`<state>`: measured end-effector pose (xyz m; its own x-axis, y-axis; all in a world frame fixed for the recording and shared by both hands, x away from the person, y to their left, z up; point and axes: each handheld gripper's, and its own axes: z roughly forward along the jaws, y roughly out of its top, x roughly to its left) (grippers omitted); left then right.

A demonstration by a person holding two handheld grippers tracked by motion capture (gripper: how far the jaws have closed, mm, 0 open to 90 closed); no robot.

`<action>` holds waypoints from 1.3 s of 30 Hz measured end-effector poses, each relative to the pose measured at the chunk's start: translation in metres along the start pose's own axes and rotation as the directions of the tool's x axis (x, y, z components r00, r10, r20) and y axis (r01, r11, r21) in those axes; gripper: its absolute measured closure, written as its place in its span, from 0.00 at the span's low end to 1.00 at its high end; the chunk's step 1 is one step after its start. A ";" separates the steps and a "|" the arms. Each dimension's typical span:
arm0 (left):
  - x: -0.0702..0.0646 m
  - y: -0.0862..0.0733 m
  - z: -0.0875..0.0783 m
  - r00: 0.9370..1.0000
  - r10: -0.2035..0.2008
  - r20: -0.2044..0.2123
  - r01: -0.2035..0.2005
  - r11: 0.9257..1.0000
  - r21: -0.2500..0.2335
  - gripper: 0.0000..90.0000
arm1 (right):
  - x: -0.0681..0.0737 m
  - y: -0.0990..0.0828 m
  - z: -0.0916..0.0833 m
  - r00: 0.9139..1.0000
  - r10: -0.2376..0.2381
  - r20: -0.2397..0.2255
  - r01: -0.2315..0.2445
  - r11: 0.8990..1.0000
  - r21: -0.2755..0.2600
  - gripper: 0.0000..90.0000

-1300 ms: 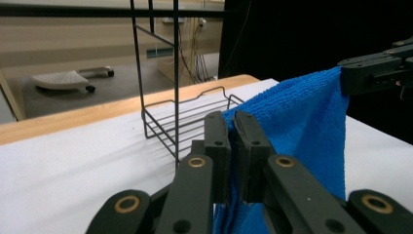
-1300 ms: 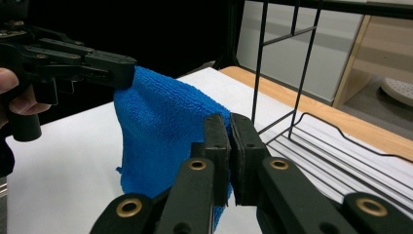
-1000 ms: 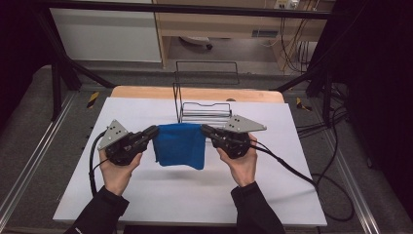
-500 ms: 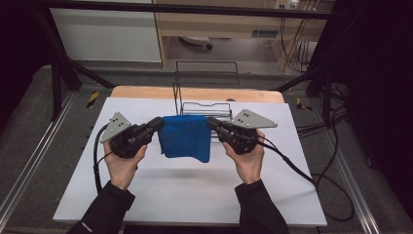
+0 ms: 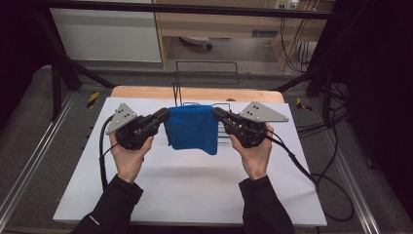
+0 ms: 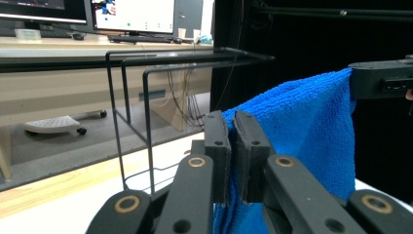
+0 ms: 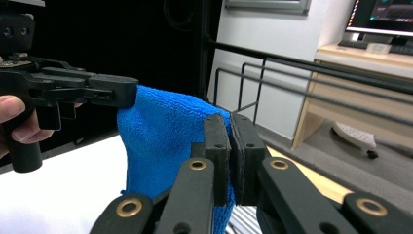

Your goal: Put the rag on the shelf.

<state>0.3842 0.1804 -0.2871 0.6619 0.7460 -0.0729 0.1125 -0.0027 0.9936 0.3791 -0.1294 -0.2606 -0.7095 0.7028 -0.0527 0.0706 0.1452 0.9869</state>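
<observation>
Just one blue cloth (image 5: 192, 127), two tongs (image 5: 164, 115) (image 5: 217, 113).

place: lab | signs: black frame (image 5: 58, 53); monitors (image 6: 134, 14) on desk; loose cables (image 5: 292, 48)

Each hand carries a matte black gripper. The left gripper (image 5: 163, 116) and the right gripper (image 5: 217, 114) each bear a flat grey three-cornered plate on top, dotted with small dark screw holes. A black cable trails from each body, the right one looping off past the worktop's edge. Seen up close, the jaws are black slabs with thin dark pads, on black link arms pinned with brass-coloured rings. Both sleeves are black, ending at the wrists.
</observation>
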 end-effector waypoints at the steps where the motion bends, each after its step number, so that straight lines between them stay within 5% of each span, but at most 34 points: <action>1: 0.000 0.002 0.001 1.000 0.003 0.000 -0.003 1.000 -0.005 0.94 | -0.001 0.002 -0.001 1.000 0.002 0.001 -0.002 1.000 0.000 0.97; 22: -0.006 0.039 0.015 1.000 0.030 0.005 -0.030 0.996 -0.087 0.94 | -0.014 0.029 -0.010 0.998 -0.033 0.055 0.036 0.998 -0.049 0.97; 39: -0.006 0.064 0.033 0.999 0.048 0.004 -0.048 0.993 -0.109 0.94 | -0.030 0.051 -0.012 0.994 -0.059 0.093 0.066 0.995 -0.072 0.97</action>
<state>0.4119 0.1537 -0.2263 0.6695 0.7424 -0.0250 -0.0009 0.0345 0.9994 0.3957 -0.1511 -0.2064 -0.6444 0.7544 -0.1248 -0.0267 0.1410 0.9897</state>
